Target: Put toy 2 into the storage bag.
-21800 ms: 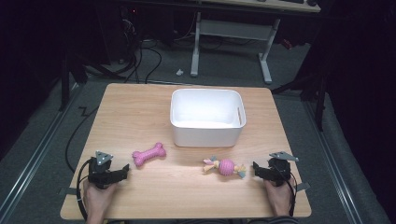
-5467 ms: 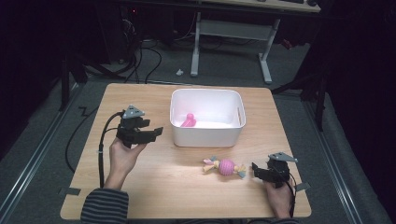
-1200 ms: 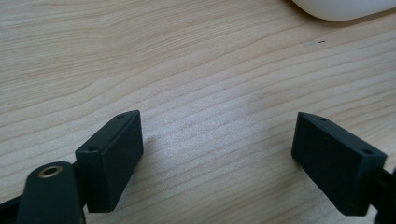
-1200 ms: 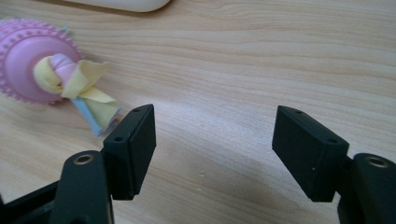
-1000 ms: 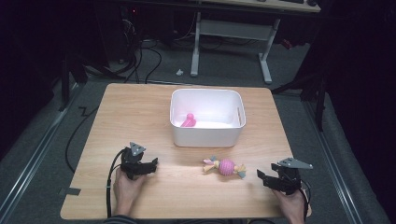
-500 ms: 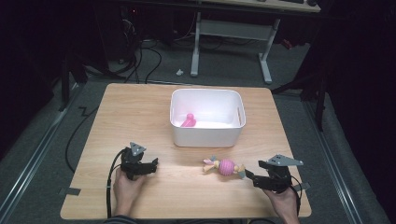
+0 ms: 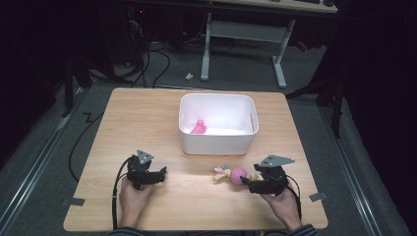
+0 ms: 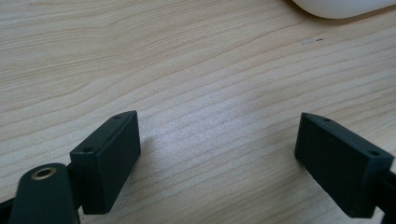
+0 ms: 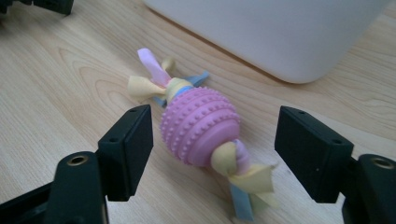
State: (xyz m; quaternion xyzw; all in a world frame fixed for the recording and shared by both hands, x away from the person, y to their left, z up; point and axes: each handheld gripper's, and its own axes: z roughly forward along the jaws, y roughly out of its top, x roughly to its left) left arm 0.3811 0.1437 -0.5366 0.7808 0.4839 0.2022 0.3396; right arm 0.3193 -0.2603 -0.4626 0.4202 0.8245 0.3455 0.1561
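High view: your right gripper point(image 7: 253, 184) has slid left up to the ball toy point(image 7: 238, 175), near the bin point(image 7: 218, 145); bone point(image 7: 198, 127) already binned.
Left gripper view: left gripper point(image 8: 219, 149) released, bare table point(image 8: 187, 60).
Right gripper view: jaws just widened, straddling the toy, no contact; grasp comes next
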